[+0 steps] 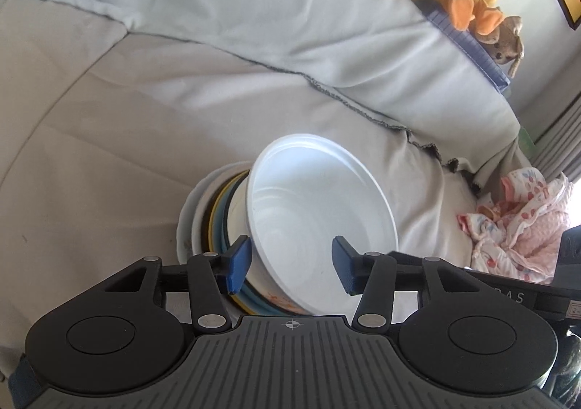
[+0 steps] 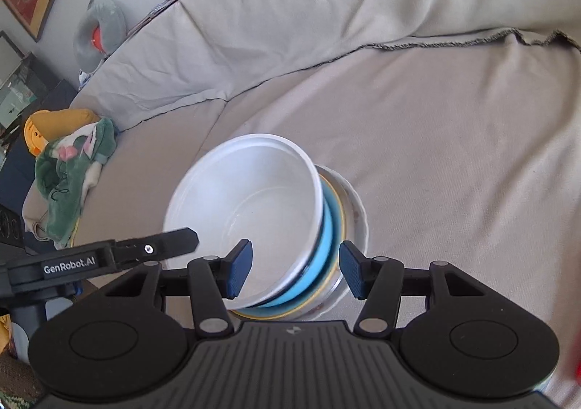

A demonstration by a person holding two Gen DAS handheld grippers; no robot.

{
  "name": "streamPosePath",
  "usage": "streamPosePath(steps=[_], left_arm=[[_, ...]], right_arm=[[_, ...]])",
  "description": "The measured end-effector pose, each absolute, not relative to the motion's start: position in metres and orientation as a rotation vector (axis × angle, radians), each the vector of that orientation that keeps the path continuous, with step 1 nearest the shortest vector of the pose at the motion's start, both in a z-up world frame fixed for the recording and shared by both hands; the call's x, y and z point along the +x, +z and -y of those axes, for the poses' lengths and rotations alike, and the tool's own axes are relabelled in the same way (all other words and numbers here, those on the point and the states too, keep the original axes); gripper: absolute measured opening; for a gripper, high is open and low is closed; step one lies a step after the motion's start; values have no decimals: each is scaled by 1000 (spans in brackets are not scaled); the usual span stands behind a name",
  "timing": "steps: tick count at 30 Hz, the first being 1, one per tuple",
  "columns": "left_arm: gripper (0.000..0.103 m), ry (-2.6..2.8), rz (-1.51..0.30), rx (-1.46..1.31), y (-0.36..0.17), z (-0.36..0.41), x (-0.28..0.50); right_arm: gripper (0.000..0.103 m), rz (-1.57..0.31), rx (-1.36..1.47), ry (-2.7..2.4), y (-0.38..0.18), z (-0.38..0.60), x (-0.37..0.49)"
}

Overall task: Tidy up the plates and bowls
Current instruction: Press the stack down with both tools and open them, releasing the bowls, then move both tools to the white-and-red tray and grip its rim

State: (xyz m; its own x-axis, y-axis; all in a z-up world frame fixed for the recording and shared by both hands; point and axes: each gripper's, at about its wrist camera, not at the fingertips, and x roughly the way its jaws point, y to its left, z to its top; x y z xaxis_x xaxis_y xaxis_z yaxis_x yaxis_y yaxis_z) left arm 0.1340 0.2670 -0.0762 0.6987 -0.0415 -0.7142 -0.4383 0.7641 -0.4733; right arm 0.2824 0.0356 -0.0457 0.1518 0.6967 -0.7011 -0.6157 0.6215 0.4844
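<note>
The white bowl [image 1: 319,205] tops the stack [image 2: 337,227] on the sofa [image 1: 109,118]. Left gripper [image 1: 290,265] fingers straddle its near rim, open, not touching. Right gripper [image 2: 295,269] fingers likewise stand open.

The stack of dishes [image 1: 218,227] sits in the middle of the sofa seat [image 1: 90,118]. The big white bowl [image 1: 319,198] on top leans over. Left of the stack, the seat is bare cloth with lots of room. Behind the stack, the sofa back [image 1: 218,2] rises like a wall. Right of the stack lies a pink cloth [image 1: 523,227]. In the right wrist view, a green cloth [image 2: 72,176] lies far off to the left of the stack.
</note>
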Motion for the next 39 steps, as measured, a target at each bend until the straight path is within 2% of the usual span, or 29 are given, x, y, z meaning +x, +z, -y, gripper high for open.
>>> streamPosePath(steps=[1, 2, 4, 15, 29, 35, 39], left_arm=[[41, 247, -785, -687, -78, -269, 133], [32, 253, -791, -694, -80, -270, 131], [29, 249, -800, -717, -84, -273, 127], [30, 242, -755, -800, -95, -280, 112], [30, 357, -555, -723, -55, -247, 90], [30, 394, -577, -800, -69, -247, 79], [30, 315, -600, -733, -63, -216, 85]], right_arm=[[54, -1059, 84, 950, -46, -39, 281], [48, -1062, 76, 956, -48, -42, 279], [41, -1079, 64, 972, -51, -49, 276], [40, -1023, 5, 921, -56, -54, 275], [40, -989, 237, 919, -52, 35, 276], [41, -949, 193, 899, -62, 48, 258], [41, -904, 166, 876, -66, 72, 247]])
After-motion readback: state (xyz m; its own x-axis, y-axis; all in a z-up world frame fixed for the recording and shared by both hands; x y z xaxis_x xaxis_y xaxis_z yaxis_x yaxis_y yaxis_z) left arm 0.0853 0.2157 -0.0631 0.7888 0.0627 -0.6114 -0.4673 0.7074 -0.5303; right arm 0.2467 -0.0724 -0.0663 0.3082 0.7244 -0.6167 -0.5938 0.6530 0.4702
